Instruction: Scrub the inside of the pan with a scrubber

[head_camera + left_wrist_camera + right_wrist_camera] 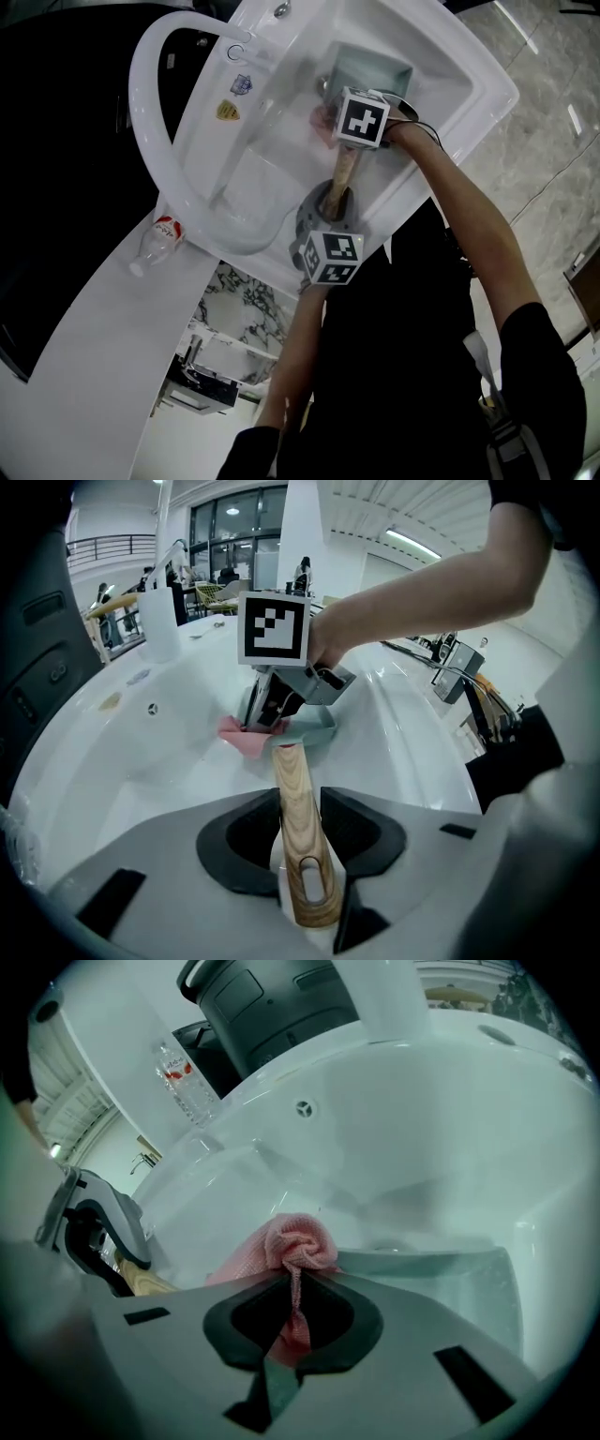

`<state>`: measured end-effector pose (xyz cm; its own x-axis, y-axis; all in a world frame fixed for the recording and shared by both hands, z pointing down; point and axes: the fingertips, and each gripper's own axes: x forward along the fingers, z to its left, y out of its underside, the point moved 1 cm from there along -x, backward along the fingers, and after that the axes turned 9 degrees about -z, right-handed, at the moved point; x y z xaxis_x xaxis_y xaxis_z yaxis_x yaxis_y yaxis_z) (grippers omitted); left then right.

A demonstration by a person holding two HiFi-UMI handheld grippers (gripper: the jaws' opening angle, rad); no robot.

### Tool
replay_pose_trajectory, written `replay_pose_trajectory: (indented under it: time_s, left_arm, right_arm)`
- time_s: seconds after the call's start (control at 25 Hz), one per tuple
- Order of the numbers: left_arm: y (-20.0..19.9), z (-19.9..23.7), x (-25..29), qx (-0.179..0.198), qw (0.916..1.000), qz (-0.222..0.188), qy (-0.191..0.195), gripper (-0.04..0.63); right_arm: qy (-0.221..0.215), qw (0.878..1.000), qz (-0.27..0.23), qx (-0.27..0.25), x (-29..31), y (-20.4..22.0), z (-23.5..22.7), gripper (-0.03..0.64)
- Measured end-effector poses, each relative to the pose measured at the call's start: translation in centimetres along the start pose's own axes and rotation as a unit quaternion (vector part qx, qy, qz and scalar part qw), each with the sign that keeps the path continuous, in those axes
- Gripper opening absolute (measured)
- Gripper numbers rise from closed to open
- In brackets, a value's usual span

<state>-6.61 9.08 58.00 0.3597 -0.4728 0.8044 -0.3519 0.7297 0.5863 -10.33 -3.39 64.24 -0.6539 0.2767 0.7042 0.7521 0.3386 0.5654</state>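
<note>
A pale green square pan (375,70) lies in the white sink (281,159), its wooden handle (342,178) pointing toward me. My left gripper (330,204) is shut on that handle (300,836), which fills the gap between the jaws near its hanging slot. My right gripper (325,120) is shut on a bunched pink scrubbing cloth (295,1241) at the pan's near edge, by the root of the handle. In the left gripper view the cloth (246,735) sits under the right gripper (267,705) against the pan (317,728). The pan's floor (441,1274) shows to the cloth's right.
A curved white faucet (155,103) arches over the sink's left side. A plastic water bottle (159,239) lies on the white counter to the left. An overflow hole (303,1107) marks the far sink wall. Shelves with items (211,370) show below the counter.
</note>
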Motion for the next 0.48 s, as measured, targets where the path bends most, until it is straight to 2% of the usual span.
replay_pose_trajectory:
  time_s: [0.2, 0.32, 0.48]
  left_arm:
    - [0.0, 0.0, 0.0, -0.004, 0.9999, 0.004, 0.012, 0.138]
    - [0.0, -0.1, 0.0, 0.003, 1.0000, 0.001, 0.007, 0.138]
    - [0.0, 0.0, 0.1, 0.002, 1.0000, 0.001, 0.007, 0.138]
  right_arm:
    - [-0.006, 1.000, 0.017, -0.016, 0.4, 0.3, -0.8, 0.038]
    - [0.049, 0.998, 0.031, -0.031, -0.3, 0.6, -3.3, 0.038]
    - [0.135, 0.989, 0.028, -0.047, -1.3, 0.7, -6.8, 0.038]
